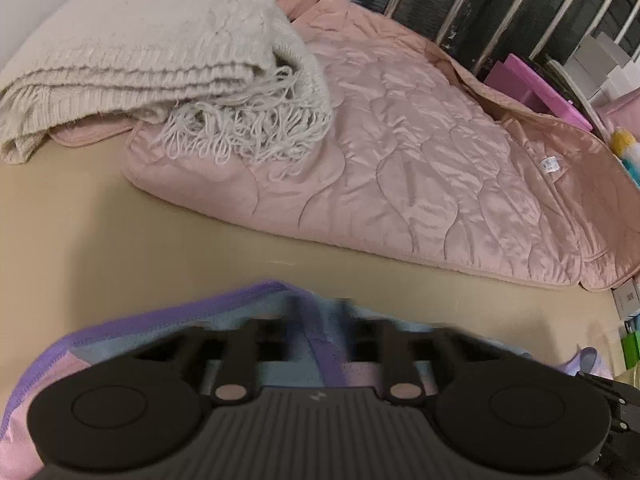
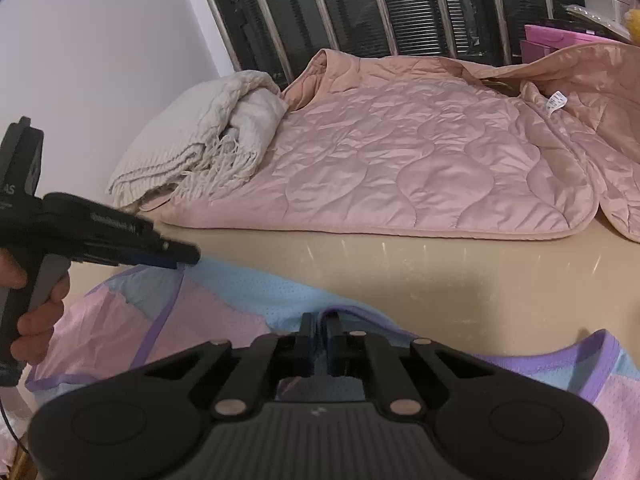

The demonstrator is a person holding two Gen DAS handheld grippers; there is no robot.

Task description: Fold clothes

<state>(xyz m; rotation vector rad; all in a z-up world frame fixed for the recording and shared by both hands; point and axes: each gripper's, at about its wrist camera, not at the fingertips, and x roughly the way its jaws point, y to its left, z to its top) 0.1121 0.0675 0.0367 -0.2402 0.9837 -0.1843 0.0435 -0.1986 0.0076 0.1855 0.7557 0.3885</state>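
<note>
Clothes sit mid-fold: both the left gripper (image 2: 182, 258) and the right gripper (image 2: 320, 334) pinch the mesh jersey's (image 2: 256, 296) purple hem, while the pink quilted jacket (image 2: 400, 168) lies spread, unfolded.

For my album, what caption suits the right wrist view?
Both hand-held grippers pinch a pastel mesh top before a pink quilted jacket.

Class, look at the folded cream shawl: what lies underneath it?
The cream shawl rests partly on the pink quilted jacket, whose edge shows beneath it. How far the jacket reaches under it is covered; its near corner meets the table.
</note>
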